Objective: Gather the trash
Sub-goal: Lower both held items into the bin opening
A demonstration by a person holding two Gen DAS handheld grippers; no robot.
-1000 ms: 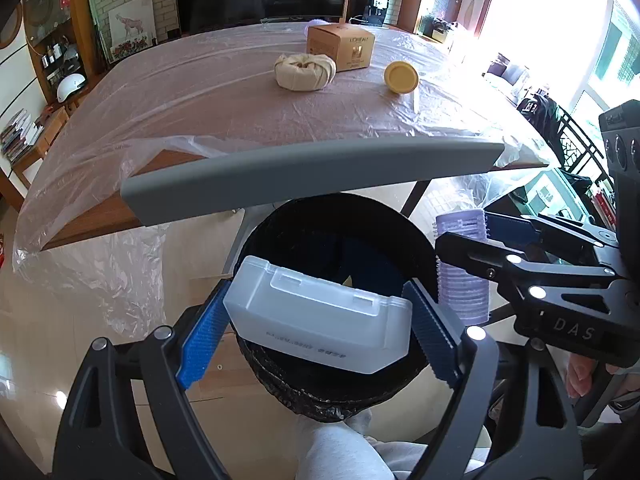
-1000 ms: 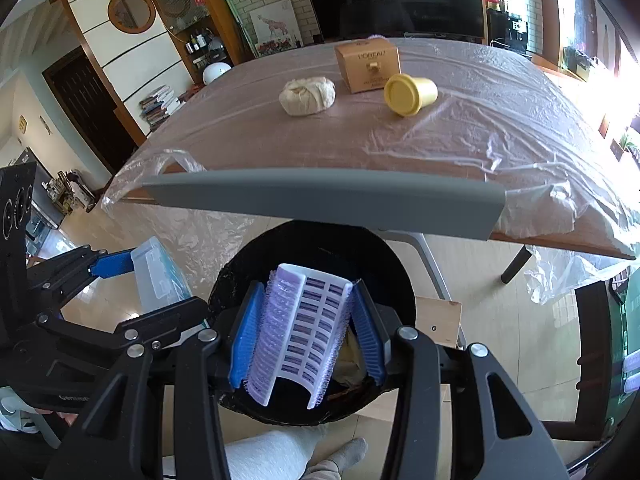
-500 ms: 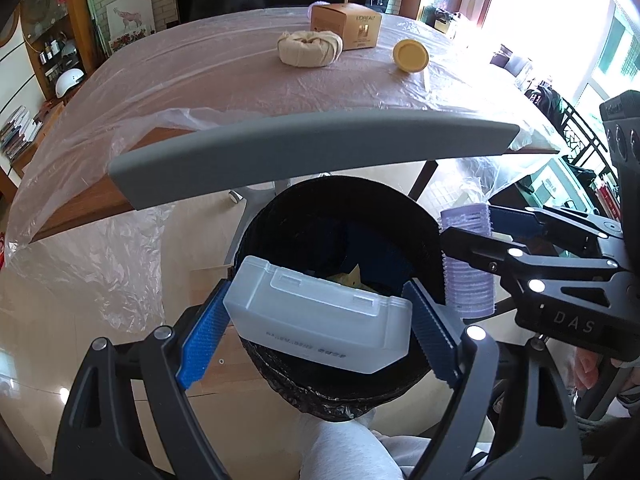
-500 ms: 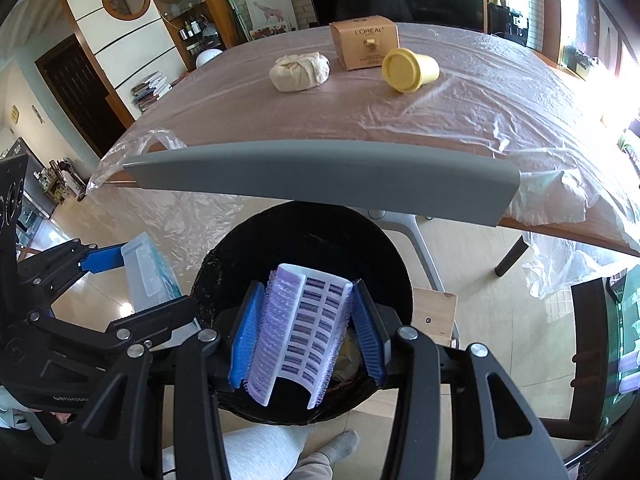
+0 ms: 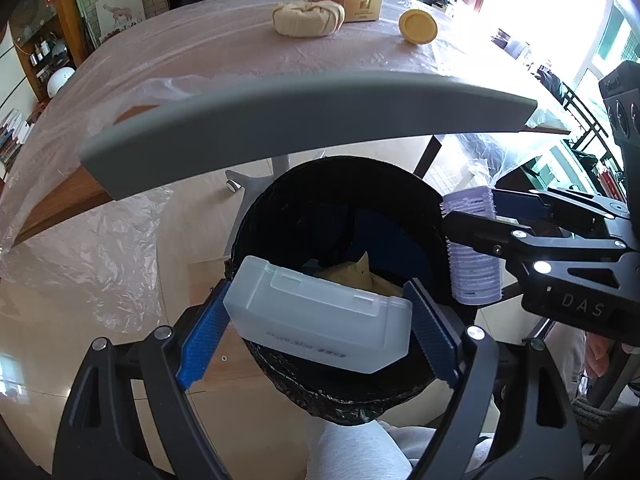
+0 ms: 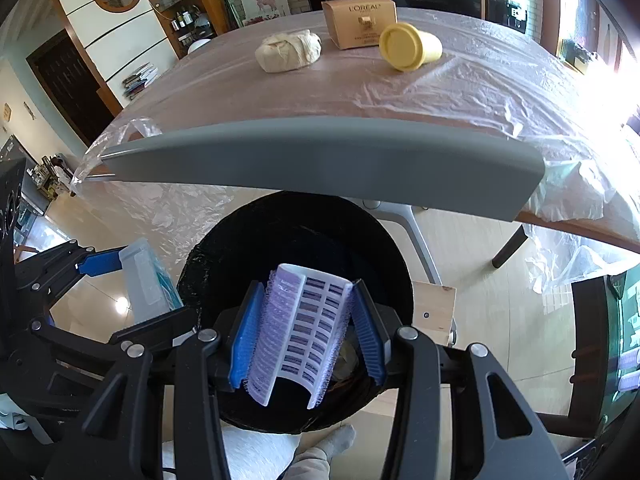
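Observation:
My left gripper (image 5: pixel 318 322) is shut on a translucent white plastic box (image 5: pixel 320 318), held over the near rim of a round bin with a black liner (image 5: pixel 320 200). The right gripper (image 6: pixel 304 336) is shut on a lilac hair roller (image 6: pixel 300 332), hanging above the same bin (image 6: pixel 288 232). Yellowish trash lies inside the bin. From the left wrist view the roller (image 5: pixel 472 276) and the right gripper (image 5: pixel 472 224) show at the bin's right edge. The box (image 6: pixel 144 284) and the left gripper (image 6: pixel 124 264) show at the left of the right wrist view.
A table under clear plastic sheeting (image 6: pixel 400 92) stands beyond the bin. On it lie a cream cloth bundle (image 6: pixel 288 50), a tan carton (image 6: pixel 358 20) and a yellow cup on its side (image 6: pixel 408 46). The bin's raised grey lid (image 6: pixel 320 160) spans above its mouth. A person's grey-clad legs (image 5: pixel 352 452) are below.
Both grippers have sunk a little toward the bin with their loads; the bin mouth looks larger and the trash inside has come into view.

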